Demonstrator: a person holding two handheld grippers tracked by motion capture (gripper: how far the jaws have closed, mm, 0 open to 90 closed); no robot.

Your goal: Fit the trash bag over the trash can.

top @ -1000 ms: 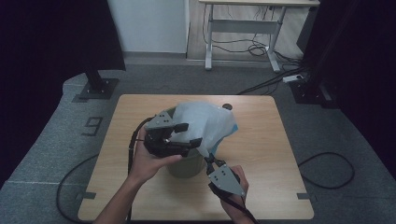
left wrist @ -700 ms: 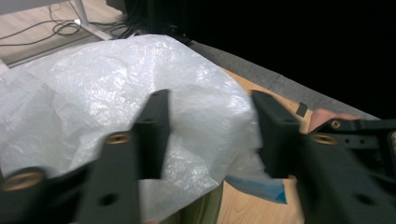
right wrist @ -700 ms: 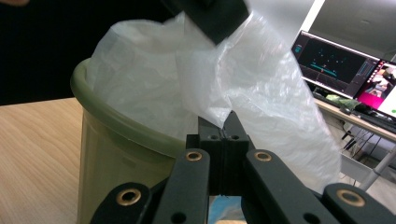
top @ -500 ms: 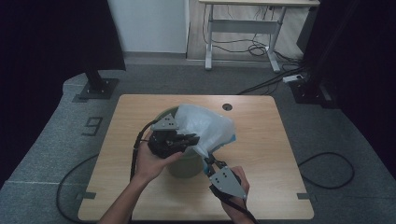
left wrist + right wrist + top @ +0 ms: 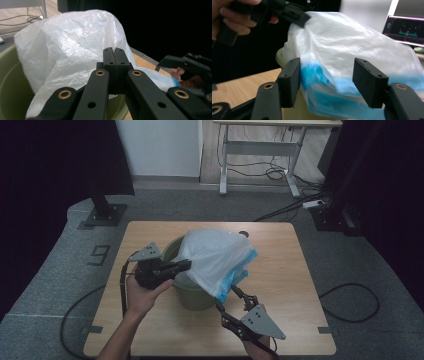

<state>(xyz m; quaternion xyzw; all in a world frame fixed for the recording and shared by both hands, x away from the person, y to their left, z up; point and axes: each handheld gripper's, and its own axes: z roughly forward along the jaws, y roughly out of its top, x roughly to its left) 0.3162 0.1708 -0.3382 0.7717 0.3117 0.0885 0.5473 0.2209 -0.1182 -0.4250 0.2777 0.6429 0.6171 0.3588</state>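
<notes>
A pale green bin (image 5: 192,295) stands mid-table, with a white plastic bag (image 5: 215,255) that has a blue edge draped over its top. My left gripper (image 5: 186,265) is at the bag's left side above the bin rim. In the left gripper view its jaws (image 5: 115,56) are pressed together against the bag (image 5: 67,42), shut on the film, with the bin (image 5: 10,82) below. My right gripper (image 5: 226,296) is open at the bag's near right corner. In the right gripper view its jaws (image 5: 327,85) straddle the blue edge of the bag (image 5: 352,42) without touching it.
The wooden table (image 5: 290,285) has bare surface to the right of and in front of the bin. A small dark round spot (image 5: 244,234) lies behind the bag. Cables run across the floor (image 5: 350,300), and a black stand base (image 5: 102,212) sits at the back left.
My left gripper has moved a little to the left and taken the bag's side with it, spreading the bag wider over the bin. The right gripper has barely moved.
</notes>
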